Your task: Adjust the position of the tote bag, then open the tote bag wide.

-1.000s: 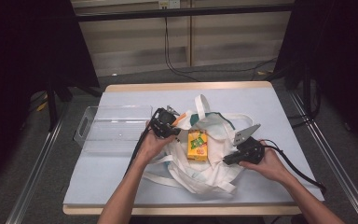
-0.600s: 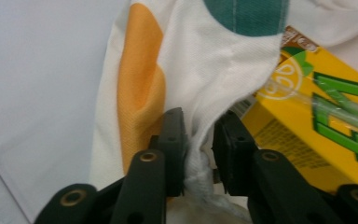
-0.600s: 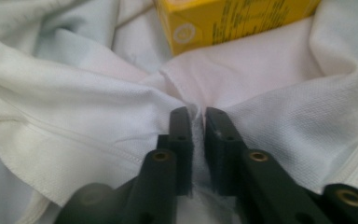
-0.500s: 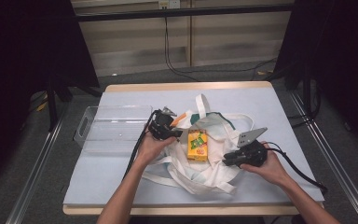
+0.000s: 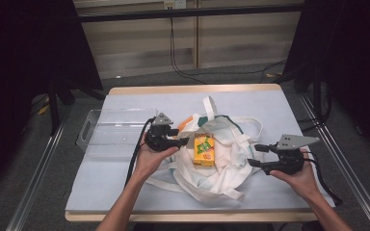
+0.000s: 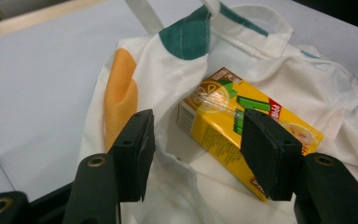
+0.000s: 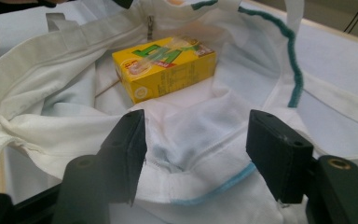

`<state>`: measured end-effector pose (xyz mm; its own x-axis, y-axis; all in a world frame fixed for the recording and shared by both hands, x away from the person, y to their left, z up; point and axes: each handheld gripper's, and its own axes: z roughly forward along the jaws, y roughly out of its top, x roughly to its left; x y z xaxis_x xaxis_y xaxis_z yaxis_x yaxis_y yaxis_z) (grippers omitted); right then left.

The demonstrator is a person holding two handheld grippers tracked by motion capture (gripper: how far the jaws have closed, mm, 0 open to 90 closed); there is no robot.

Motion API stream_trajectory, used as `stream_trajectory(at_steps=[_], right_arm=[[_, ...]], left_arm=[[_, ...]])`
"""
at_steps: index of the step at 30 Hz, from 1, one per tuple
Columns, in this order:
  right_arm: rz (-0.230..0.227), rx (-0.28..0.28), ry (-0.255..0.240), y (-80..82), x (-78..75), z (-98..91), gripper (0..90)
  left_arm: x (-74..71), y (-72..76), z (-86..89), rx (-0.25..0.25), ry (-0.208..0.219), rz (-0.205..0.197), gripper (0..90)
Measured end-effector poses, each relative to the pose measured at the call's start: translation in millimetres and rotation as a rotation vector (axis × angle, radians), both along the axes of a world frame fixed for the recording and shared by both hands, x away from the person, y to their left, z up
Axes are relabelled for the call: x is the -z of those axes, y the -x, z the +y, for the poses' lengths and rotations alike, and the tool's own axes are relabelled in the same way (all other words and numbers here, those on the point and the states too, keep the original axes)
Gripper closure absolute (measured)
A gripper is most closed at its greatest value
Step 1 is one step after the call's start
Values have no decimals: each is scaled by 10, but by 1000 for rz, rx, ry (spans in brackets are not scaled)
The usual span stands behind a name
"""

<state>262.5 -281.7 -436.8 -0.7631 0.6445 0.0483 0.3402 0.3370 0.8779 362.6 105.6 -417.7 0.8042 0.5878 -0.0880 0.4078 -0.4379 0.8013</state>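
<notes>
With both claws just opened and released, your left claw (image 5: 185, 140) and right claw (image 5: 254, 155) flank the tote (image 5: 231, 159) holding the juice box (image 5: 204, 150) mid-surface; re-gripping cloth carelessly may tip the box out.

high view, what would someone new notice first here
The bright yellow juice carton lying on the crumpled white tote bag at the middle of the table catches the eye first. The left tool and the right tool flank the bag, each with its jaws just opened and nothing clamped between them. A clear plastic tray sits at the left.
</notes>
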Motion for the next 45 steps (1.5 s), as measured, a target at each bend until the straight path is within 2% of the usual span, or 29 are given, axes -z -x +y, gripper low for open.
stream_trajectory(at_steps=[2,3,4,5,6,8,10,14,15,16,17,18,20,25,26,28,32,33,36,37,39,40,45], right_arm=[[-5,5,0,26,-11,-14,372],[-19,17,10,62,-24,-29,356],[-36,38,-8,143,-23,-84,353],[-36,38,-8,143,-23,-84,353],[-42,75,6,223,18,-149,339],[-38,80,7,248,35,-172,335],[-13,106,-12,341,92,-245,314],[-9,119,-25,428,108,-291,309],[-4,126,-30,493,127,-284,296],[-4,126,-30,493,127,-284,296],[-4,124,-33,521,138,-276,293],[-7,128,-26,549,137,-265,284],[-31,143,-27,611,121,-215,247],[-27,162,-39,636,120,-180,237],[-16,155,-53,634,129,-172,236],[-9,149,-42,627,152,-152,235],[-7,144,-36,629,164,-152,232],[-10,146,-36,632,161,-157,232],[-19,150,-42,640,156,-181,229],[-21,150,-37,643,159,-183,228],[-22,145,-36,642,163,-193,226],[-18,146,-40,643,161,-197,225],[-12,137,-35,635,171,-186,222]], left_arm=[[0,34,-3,11,14,1,441],[-4,69,-1,18,22,-6,437],[-10,109,1,23,28,-19,425],[-18,146,8,28,34,-30,425],[-20,177,17,31,47,-33,408],[-28,217,27,31,53,-37,399],[-39,272,25,30,70,-47,375],[-76,405,-32,60,82,-79,363],[-78,435,-43,69,90,-74,359],[-75,471,-54,67,96,-79,359],[-54,492,-67,75,120,-79,359],[-37,510,-77,79,121,-74,359],[39,545,-104,65,136,-61,359],[104,566,-160,83,133,-45,346],[110,571,-186,76,134,-39,332],[141,581,-222,64,144,-34,314],[232,620,-361,41,88,-30,243],[244,620,-386,53,80,-28,219],[283,640,-457,15,58,-39,180],[297,636,-470,22,69,-34,166],[305,640,-504,-20,63,-51,144],[305,624,-511,-23,65,-44,116],[298,559,-595,-51,51,-24,105]])
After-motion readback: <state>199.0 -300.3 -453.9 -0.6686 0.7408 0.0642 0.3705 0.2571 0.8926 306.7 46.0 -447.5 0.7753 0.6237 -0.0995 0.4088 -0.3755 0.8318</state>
